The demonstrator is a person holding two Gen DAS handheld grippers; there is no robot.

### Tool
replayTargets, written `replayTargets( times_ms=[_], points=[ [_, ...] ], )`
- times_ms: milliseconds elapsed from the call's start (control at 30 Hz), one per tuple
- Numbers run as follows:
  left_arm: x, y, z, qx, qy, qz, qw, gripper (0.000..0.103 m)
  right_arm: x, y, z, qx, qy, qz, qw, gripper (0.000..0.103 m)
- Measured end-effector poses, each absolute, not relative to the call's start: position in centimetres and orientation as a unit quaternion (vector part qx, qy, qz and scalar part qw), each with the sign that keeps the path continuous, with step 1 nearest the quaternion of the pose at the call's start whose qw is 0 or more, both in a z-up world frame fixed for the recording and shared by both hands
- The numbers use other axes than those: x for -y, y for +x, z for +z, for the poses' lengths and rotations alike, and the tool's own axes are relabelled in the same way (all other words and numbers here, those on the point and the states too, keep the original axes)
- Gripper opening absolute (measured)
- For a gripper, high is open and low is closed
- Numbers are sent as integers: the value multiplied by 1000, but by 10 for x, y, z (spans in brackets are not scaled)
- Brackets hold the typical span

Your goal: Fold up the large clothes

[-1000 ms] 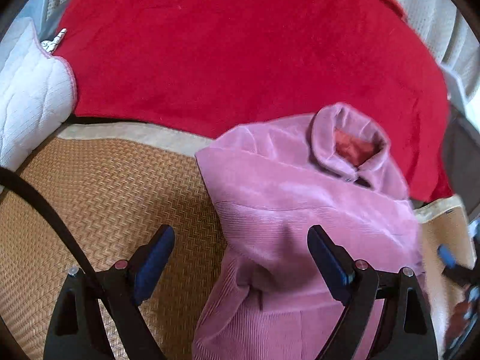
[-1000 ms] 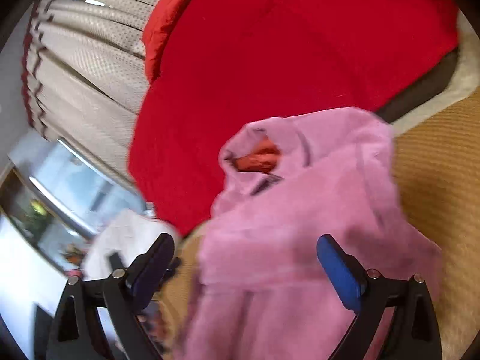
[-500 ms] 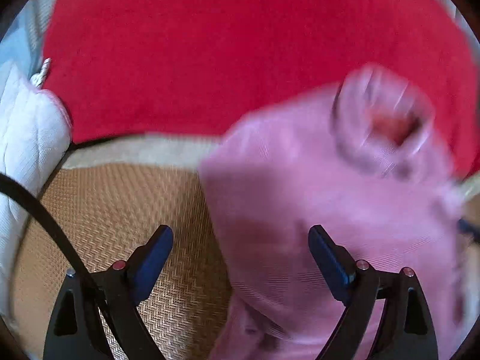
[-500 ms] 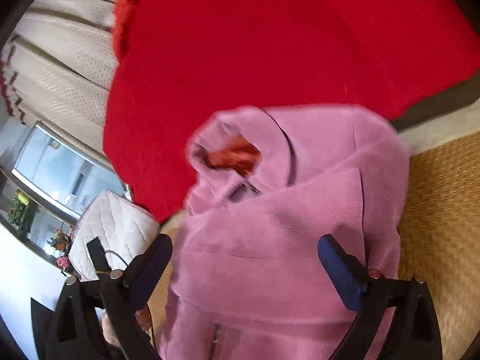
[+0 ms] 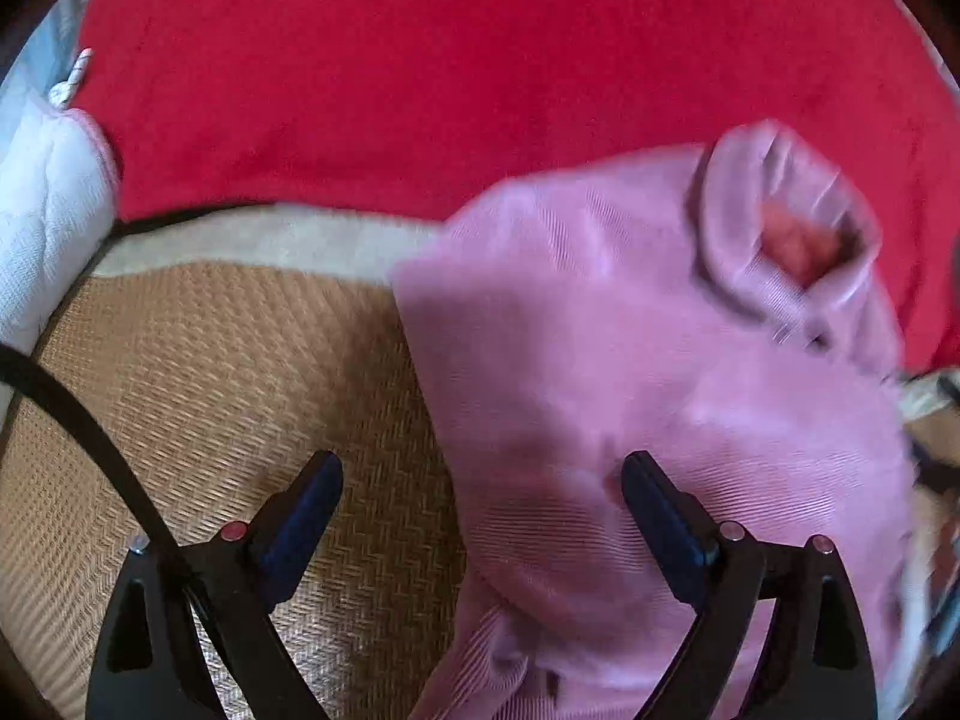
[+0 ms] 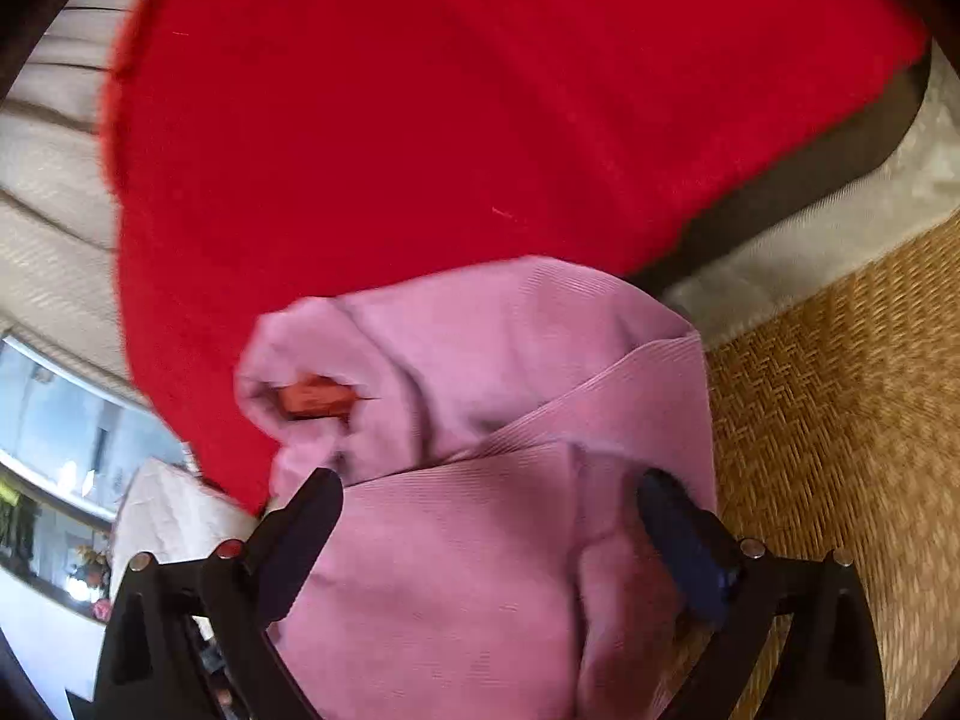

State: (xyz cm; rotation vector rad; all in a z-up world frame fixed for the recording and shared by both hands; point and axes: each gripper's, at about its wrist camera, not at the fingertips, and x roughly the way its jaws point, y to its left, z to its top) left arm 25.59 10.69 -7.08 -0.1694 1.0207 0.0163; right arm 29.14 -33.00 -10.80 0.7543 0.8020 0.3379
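- Garment: one pink corduroy jacket (image 5: 630, 396), partly folded, collar (image 5: 786, 228) at the far end with reddish lining showing. It lies on the woven mat (image 5: 210, 372), its far part over the edge of the red blanket (image 5: 450, 72).
- Left gripper (image 5: 480, 516): fingers apart, holding nothing; the jacket's left edge lies between them.
- Right gripper (image 6: 492, 534): fingers apart, nothing clamped; a folded-over panel lies under them.
- Step, my judgement: next fold of the body. I should take both near corners evenly, pinch every layer together, lift low, lay the hem toward the collar, then smooth.
- Risk: the thick corduroy may bunch; frames are blurred.
- Count: jacket 1, blanket 1, mat 1, white quilted pad (image 5: 42, 228) 1, grippers 2.
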Motion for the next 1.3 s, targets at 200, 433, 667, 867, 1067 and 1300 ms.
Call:
replayTargets(
  times_ms=[200, 433, 667, 867, 1067, 1300],
  points=[
    [-137, 190, -48, -453, -113, 11, 884, 94, 314, 193, -90, -368, 287, 175, 867, 100],
    [-149, 113, -69, -468, -131, 6, 874, 94, 314, 57, -73, -382, 263, 171, 869, 100],
    [-143, 39, -93, -489, -145, -25, 860, 94, 339, -1, -81, -417, 291, 96, 856, 100],
    [-142, 7, -103, -490, -141, -28, 860, 94, 349, -28, -91, -434, 328, 110, 832, 100],
    [-151, -24, -84, -449, -156, -37, 879, 94, 343, -45, -99, -436, 361, 150, 810, 100],
    [-178, -67, -47, -364, -228, -40, 902, 94, 332, -46, -103, -435, 363, 174, 805, 101]
  ],
)
